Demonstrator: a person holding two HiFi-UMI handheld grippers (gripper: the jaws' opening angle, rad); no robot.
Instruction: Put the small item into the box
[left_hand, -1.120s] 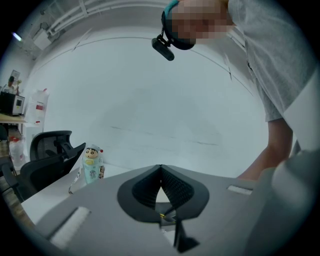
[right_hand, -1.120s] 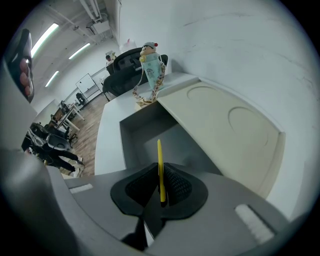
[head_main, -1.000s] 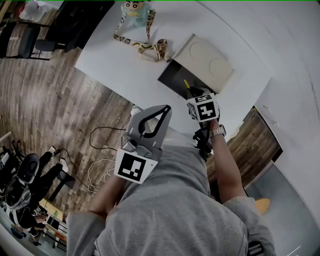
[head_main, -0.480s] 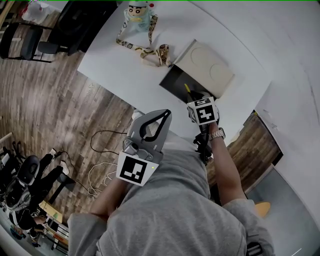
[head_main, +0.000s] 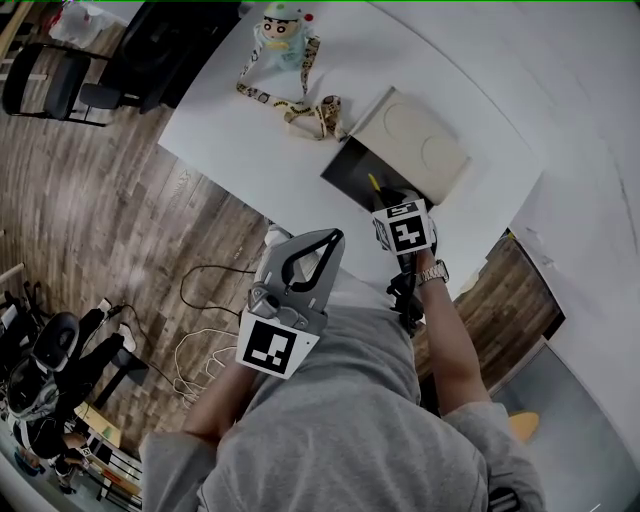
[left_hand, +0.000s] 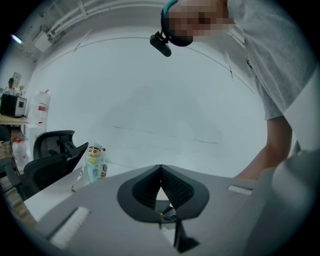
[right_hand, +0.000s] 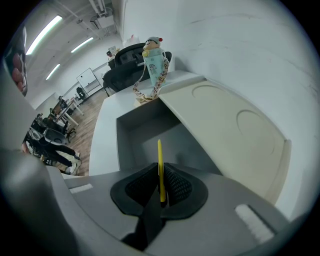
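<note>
A thin yellow stick stands upright between the jaws of my right gripper, which is shut on it. In the head view that gripper hovers over the near edge of the open box, and the stick points into its dark inside. The right gripper view shows the box's grey walls and its cream lid folded back to the right. My left gripper is held off the table's near edge, left of the box. Its jaws meet at the tips with nothing between them.
A cartoon-figure bottle with a patterned lanyard stands at the far end of the white table; it also shows as the bottle and bottle. Black office chairs stand on the wood floor to the left. Cables lie on the floor.
The head view has drifted a little, so everything sits slightly lower in the frame. Both grippers stay in nearly the same places relative to the box.
</note>
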